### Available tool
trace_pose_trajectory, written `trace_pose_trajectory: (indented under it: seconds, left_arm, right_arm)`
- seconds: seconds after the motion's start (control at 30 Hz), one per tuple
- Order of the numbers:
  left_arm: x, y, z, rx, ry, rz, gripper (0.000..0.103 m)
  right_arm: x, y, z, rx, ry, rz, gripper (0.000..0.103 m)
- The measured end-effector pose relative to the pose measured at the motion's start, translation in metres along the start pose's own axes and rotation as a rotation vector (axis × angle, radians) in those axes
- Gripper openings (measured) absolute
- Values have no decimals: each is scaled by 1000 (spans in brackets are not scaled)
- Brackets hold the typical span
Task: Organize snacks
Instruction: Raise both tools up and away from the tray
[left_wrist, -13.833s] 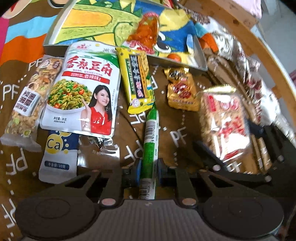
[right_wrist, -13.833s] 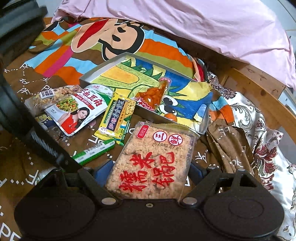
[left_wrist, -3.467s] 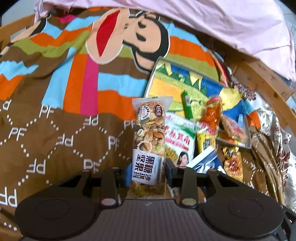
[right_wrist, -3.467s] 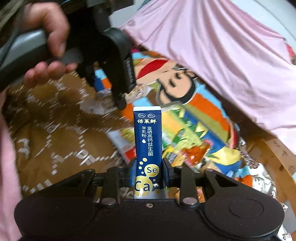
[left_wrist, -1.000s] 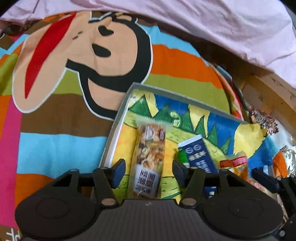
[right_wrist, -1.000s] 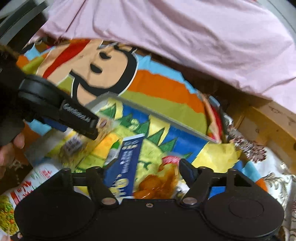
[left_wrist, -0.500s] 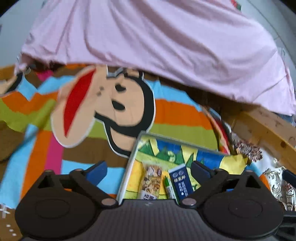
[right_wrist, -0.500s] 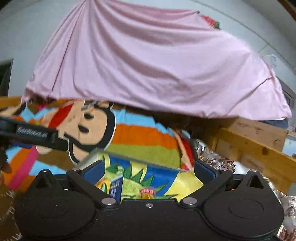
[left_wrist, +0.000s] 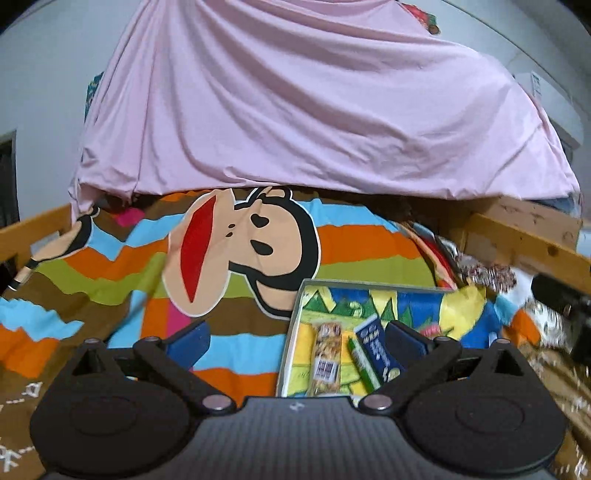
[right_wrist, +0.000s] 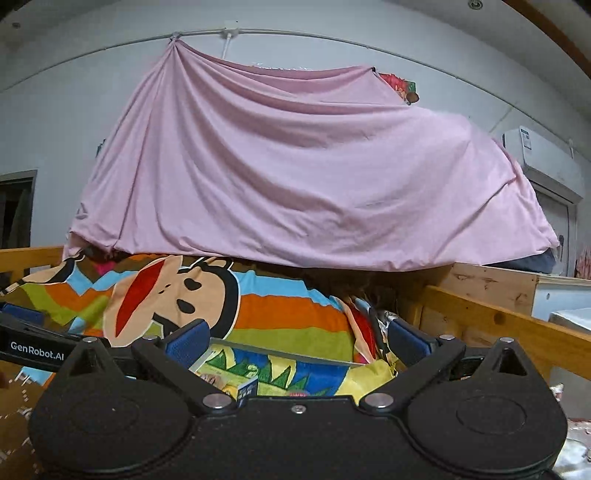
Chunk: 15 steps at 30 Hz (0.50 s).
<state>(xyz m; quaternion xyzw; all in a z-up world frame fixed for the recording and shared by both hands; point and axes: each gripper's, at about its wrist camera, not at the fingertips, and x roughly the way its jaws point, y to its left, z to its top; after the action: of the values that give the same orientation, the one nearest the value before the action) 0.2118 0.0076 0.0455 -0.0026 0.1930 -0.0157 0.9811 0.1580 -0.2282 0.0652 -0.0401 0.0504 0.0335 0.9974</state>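
A shallow tray with a colourful dinosaur picture lies on the bed. In it lie a nut bar, a green stick pack and a dark blue sachet, side by side. My left gripper is open and empty, raised above and in front of the tray's near left side. My right gripper is open and empty, raised high; below it only the tray's far rim and the blue sachet's tip show. The other snacks are hidden.
A striped monkey-print blanket covers the bed. A pink sheet hangs behind. A wooden bed rail runs on the right. The left gripper's body shows at the right wrist view's left edge.
Both grippers have drawn back and tilted up from the tray, jaws wide open. The nut bar and the blue sachet stay in the tray where they were let go.
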Motion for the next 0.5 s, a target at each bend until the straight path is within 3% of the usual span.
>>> trace_pose_trajectory:
  seconds: [0.3,0.5]
  left_arm:
    - [-42,-10,-26,69,26,9,102]
    - [-64,-16,-41,131,40,33,102]
  right_arm:
    - [-53,6,-11,-49,6,21,102]
    - [-77,7,-20,-59,56,35,102]
